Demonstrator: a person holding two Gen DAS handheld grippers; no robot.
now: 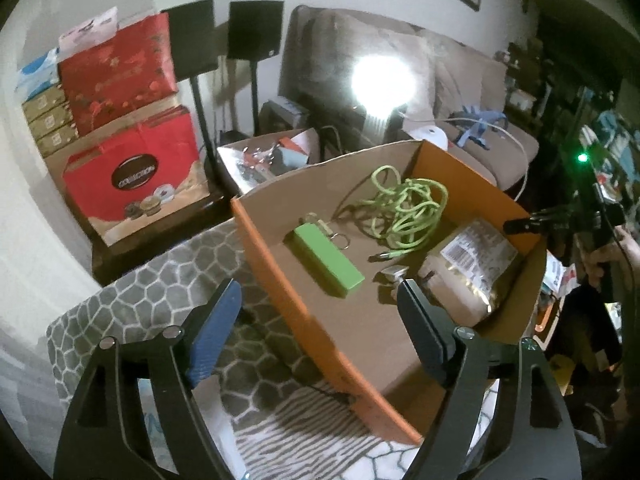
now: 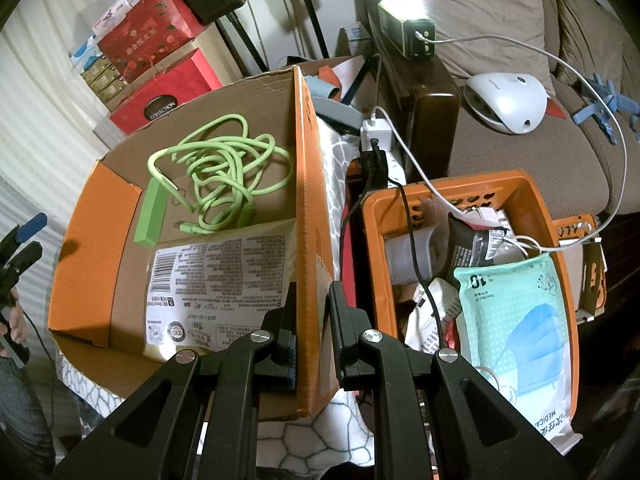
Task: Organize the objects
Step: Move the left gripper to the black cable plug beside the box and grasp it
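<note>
An orange cardboard box (image 1: 280, 280) sits on a grey patterned cloth. Inside lie a green power bank (image 1: 329, 261), a coiled green cable (image 1: 404, 210) and a brown snack bag (image 1: 466, 270). My left gripper (image 1: 320, 336) is open and empty, straddling the box's near wall. In the right wrist view the same box (image 2: 310, 200) holds the cable (image 2: 218, 170), power bank (image 2: 150, 210) and bag (image 2: 222, 276). My right gripper (image 2: 312, 320) is shut on the box's right wall. The left gripper's fingers (image 2: 24, 240) show at the far left.
An orange plastic basket (image 2: 560, 216) right of the box holds a mask pack (image 2: 516, 328), packets and cables. Red gift boxes (image 1: 132, 152) stack at the back left. A sofa (image 2: 500, 12) with a white device (image 2: 506, 96) and a bright lamp (image 2: 404, 24) lie behind.
</note>
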